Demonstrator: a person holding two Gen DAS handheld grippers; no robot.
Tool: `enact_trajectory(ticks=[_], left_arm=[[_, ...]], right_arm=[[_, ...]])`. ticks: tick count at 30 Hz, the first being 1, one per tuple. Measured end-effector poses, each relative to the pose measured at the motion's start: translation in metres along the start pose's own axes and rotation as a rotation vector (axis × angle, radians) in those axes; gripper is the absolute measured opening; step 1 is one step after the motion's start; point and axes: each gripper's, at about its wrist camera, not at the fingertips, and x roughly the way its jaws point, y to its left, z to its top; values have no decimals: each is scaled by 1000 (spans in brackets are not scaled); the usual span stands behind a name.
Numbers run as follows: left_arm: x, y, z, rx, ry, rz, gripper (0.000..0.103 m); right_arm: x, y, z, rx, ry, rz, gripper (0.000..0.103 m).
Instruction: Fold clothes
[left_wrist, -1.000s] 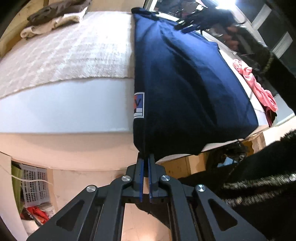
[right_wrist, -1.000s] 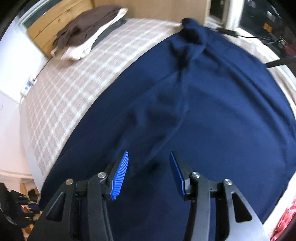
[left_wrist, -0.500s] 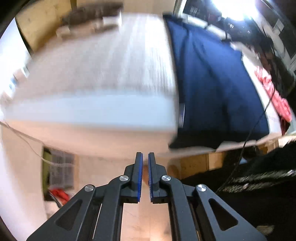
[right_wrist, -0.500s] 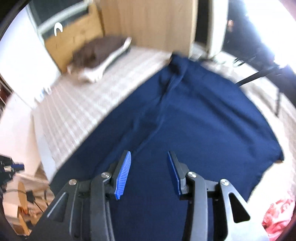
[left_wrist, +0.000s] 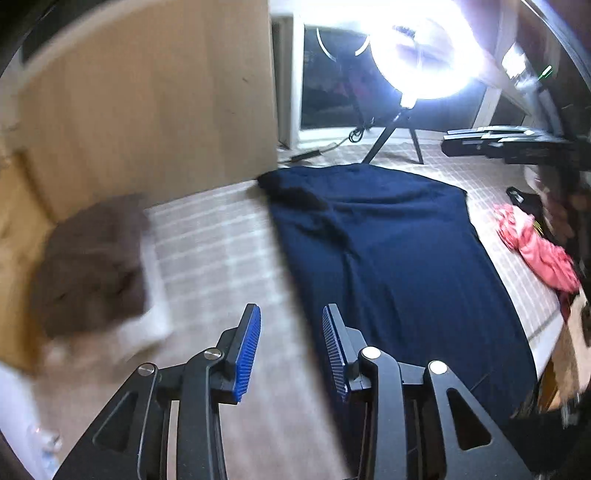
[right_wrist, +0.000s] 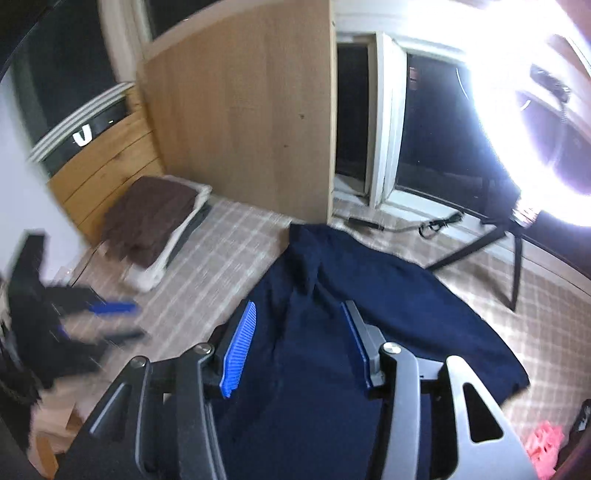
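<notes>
My left claw and right claw both hang spread wide with nothing between their pads, above the large navy-blue cloth garment, which lies flat across the checked beige bed, I judge so its edges can be pinched for folding.

The left gripper is no longer pinching the hem of the navy garment; its blue pads are now standing apart, empty, and it is riding up over the bed's checked cover instead of below the mattress edge. The right gripper is pulling back higher, so the garment is now lying flat beneath it.
</notes>
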Motion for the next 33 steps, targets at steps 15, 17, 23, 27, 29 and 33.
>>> enact_trajectory(ticks=[15, 17, 23, 27, 29, 33], left_arm=[[171, 37, 35, -188, 109, -87, 34], [170, 38, 36, -190, 101, -86, 34], [175, 30, 39, -145, 94, -62, 34], [176, 29, 39, -143, 90, -62, 34], [177, 29, 40, -142, 93, -62, 34], [175, 28, 40, -119, 105, -49, 34]], right_arm=[[220, -5, 96, -93, 184, 17, 47], [233, -1, 94, -124, 202, 20, 47], [264, 3, 90, -177, 249, 17, 47], [274, 4, 85, -178, 277, 46, 47], [278, 5, 82, -177, 290, 65, 43], [277, 5, 81, -175, 282, 70, 7]])
